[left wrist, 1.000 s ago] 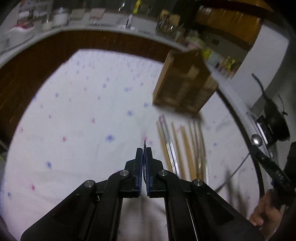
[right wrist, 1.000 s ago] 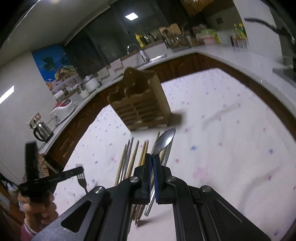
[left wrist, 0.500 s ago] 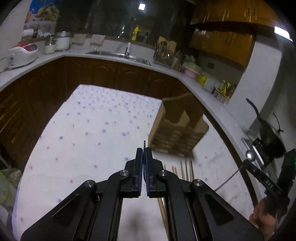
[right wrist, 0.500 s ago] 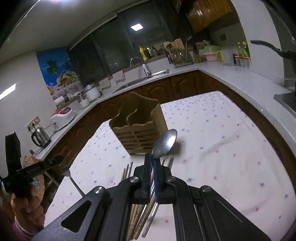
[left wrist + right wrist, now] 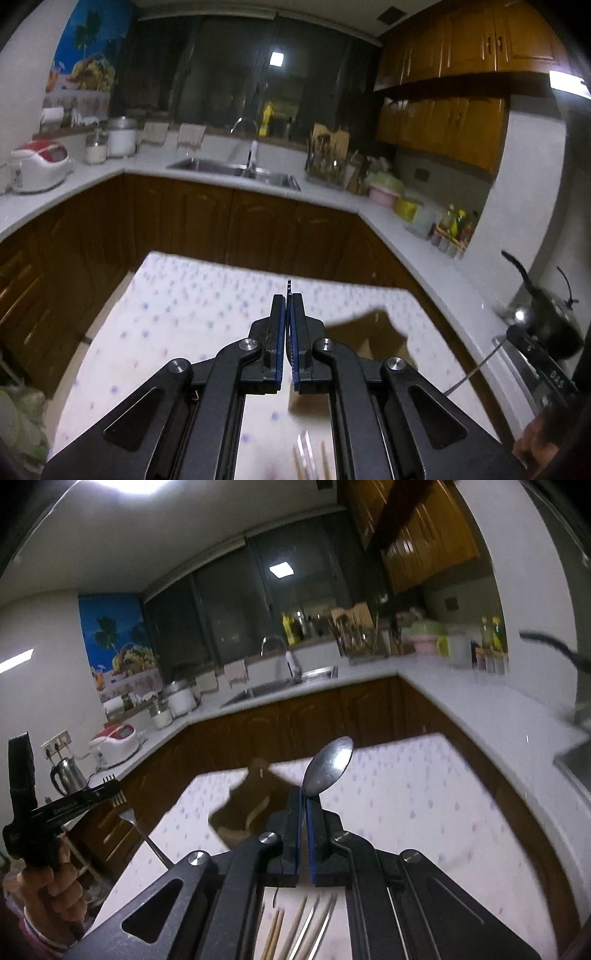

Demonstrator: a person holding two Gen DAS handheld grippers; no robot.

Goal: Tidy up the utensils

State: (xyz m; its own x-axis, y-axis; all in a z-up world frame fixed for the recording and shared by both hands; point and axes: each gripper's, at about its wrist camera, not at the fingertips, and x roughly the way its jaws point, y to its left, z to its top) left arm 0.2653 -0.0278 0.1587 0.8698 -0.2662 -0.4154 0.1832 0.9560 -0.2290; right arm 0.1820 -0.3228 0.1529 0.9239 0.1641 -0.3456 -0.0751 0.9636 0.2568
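My left gripper (image 5: pixel 287 300) is shut on a metal fork, of which only a thin tip (image 5: pixel 289 285) shows past the pads. In the right wrist view that left gripper (image 5: pixel 110 789) is at the far left with the fork (image 5: pixel 129 816) slanting down from it. My right gripper (image 5: pixel 303 793) is shut on a spoon (image 5: pixel 328 766), bowl upward. The left wrist view has the right gripper (image 5: pixel 532 354) and the spoon (image 5: pixel 519 316) at its right edge. A wooden utensil holder (image 5: pixel 251 805) (image 5: pixel 369 332) stands on the table beyond both grippers. Loose chopsticks (image 5: pixel 306 923) (image 5: pixel 306 454) lie below the fingers.
The table carries a white dotted cloth (image 5: pixel 184 314) (image 5: pixel 424 794). A white counter with brown cabinets wraps around it, bearing a sink (image 5: pixel 236 171), a rice cooker (image 5: pixel 38 164), a kettle (image 5: pixel 66 775) and a dark wok (image 5: pixel 550 317). A hand (image 5: pixel 51 882) grips the left tool.
Both grippers have risen and tipped upward, each still shut on its utensil. The holder and the loose chopsticks have slid down in both views, and the far counter and windows have come into sight.
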